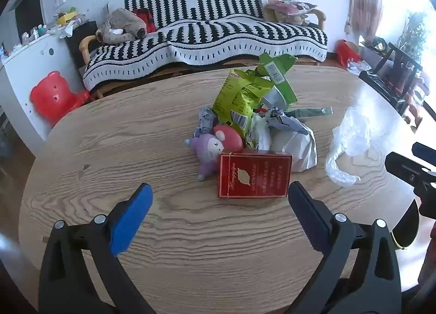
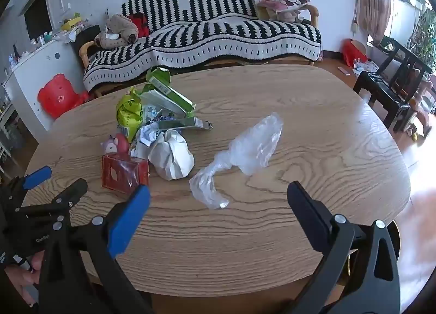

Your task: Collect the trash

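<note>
Left wrist view: my left hand-held gripper (image 1: 220,202) hangs over the wooden worktop (image 1: 190,245) with its jaws spread to their widest and nothing between them. Just ahead of it lies the heap of trash: a red cigarette pack (image 1: 254,175) nearest, a green snack wrapper (image 1: 239,96) standing tall behind, crumpled white paper (image 1: 297,145) to the right. Pressed against the pack is a small purple plush toy (image 1: 208,151) with a red ball-shaped thing (image 1: 229,135) beside it. I judge these the main hazard: a wide, careless bite at the pack could sweep up the toy, which is hardly rubbish. My right hand-held gripper shows at the frame's right edge, near the clear plastic bag (image 1: 351,139).

Right wrist view: my right hand-held gripper (image 2: 218,201), also fully open and empty, points at the clear plastic bag, which lies limp, apart from the heap and to its right. I expect the thin film to slip from the pads or be pushed along the smooth wood rather than caught. The left hand-held gripper sits close at lower left, so the two tools could collide if both go for the pile. The light wrappers may scatter at a nudge.
</note>
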A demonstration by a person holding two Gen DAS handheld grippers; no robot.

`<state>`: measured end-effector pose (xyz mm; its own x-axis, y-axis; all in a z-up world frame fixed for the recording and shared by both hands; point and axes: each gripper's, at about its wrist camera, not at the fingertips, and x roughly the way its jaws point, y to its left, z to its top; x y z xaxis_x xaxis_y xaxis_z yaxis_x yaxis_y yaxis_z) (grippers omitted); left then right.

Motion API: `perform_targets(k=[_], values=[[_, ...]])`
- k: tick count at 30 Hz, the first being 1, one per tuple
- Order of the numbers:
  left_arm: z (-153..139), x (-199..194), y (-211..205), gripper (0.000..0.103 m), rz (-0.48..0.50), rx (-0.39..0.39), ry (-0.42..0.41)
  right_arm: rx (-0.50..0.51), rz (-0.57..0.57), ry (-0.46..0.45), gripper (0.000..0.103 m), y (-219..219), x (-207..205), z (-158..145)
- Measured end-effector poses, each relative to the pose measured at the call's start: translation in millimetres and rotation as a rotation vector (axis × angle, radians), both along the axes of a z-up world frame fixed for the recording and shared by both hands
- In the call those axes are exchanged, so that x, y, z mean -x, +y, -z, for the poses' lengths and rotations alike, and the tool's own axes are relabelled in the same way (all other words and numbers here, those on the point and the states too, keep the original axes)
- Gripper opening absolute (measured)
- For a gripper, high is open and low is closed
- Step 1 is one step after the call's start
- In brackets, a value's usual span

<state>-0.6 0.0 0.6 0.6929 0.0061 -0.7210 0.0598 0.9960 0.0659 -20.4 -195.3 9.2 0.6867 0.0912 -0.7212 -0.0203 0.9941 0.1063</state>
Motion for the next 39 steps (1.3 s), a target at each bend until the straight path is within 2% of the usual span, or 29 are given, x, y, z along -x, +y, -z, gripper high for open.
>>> perform_targets(k=[20,39], values=[[-9,0,2,0.097,-0.002,-0.008,0.005,-0.014,-0.004,0.016,0.097,-1,0,3],[1,0,2,0.097,-0.004,-0.008,0.012,-0.016,-0.011,0.023,0.097,1,-4,8]])
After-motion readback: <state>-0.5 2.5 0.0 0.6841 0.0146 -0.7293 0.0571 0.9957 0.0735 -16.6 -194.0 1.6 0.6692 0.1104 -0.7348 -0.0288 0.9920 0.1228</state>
